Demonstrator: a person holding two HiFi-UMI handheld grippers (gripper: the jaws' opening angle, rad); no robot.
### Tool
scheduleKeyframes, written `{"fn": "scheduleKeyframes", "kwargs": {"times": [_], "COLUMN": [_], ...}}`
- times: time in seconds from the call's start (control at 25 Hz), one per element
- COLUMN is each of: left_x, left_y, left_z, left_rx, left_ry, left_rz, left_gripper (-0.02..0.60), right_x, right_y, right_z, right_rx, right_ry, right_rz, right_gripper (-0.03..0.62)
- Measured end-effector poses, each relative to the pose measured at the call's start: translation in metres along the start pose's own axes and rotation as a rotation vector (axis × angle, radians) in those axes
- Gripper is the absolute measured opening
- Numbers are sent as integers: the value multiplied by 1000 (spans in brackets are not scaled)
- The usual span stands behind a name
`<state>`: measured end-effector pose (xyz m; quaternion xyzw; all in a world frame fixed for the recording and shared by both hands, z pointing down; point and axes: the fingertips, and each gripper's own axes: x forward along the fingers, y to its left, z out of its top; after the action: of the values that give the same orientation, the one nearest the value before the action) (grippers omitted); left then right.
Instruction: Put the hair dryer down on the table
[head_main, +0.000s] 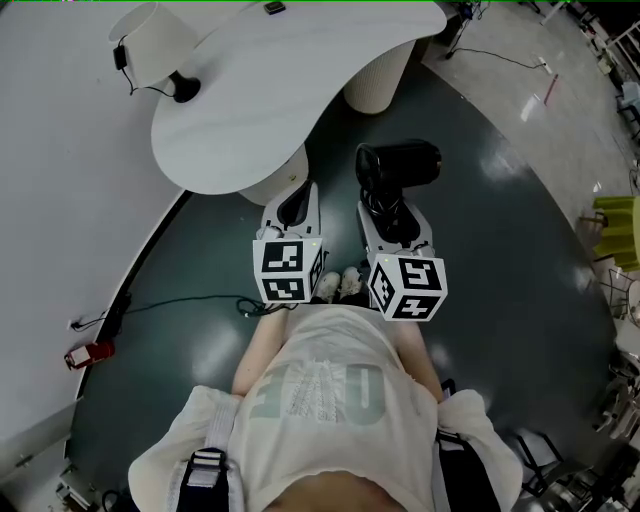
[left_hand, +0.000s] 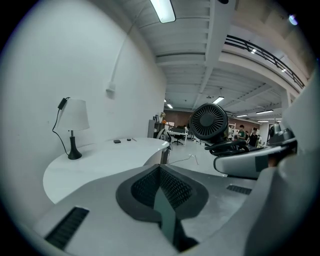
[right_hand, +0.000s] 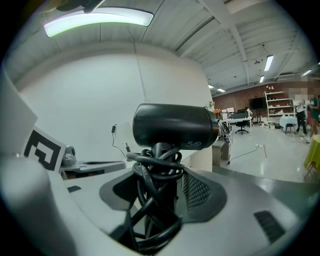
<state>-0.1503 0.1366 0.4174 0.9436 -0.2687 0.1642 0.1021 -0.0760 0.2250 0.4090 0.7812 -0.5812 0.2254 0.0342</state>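
black hair dryer (head_main: 398, 165): upright in the right tongs (head_main: 396, 218), jaws clamped on its handle and wound cord (right_hand: 150, 180), barrel above them, over the floor (head_main: 500, 250), off the table (head_main: 250, 110). left tongs (head_main: 293, 208): just beside, jaws together, empty. table ahead-left of both; lamp (head_main: 150, 40) at far end.

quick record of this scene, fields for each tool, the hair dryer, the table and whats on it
right tool: closed on the handle of the hair dryer
hair dryer: black, cord wound round its handle, held in the air, not yet on the table
left tool: jaws together, nothing in them
table: white, curved, ahead and to the left of the dryer
on table: white lamp, small dark items near the far edge
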Motion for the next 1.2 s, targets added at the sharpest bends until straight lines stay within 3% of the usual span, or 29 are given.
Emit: {"fn": "scheduleKeyframes", "kwargs": {"times": [0.36, 0.6, 0.84, 1.2], "left_x": [15, 24, 35, 99], "left_y": [-18, -37, -27, -10], "left_z": [8, 19, 19, 33], "left_rx": [33, 123, 56, 60], "left_ry": [-6, -51, -62, -60], "left_rz": [7, 49, 77, 47], "left_gripper": [5, 5, 5, 5], "right_x": [4, 7, 20, 68], "right_y": [-17, -37, -59, -82], "right_z": [-4, -8, -3, 18], "right_rx": [-26, -19, -10, -14], "right_ry": [30, 53, 54, 21], "right_rz": [28, 78, 54, 35], "right_gripper": [250, 250, 250, 250]}}
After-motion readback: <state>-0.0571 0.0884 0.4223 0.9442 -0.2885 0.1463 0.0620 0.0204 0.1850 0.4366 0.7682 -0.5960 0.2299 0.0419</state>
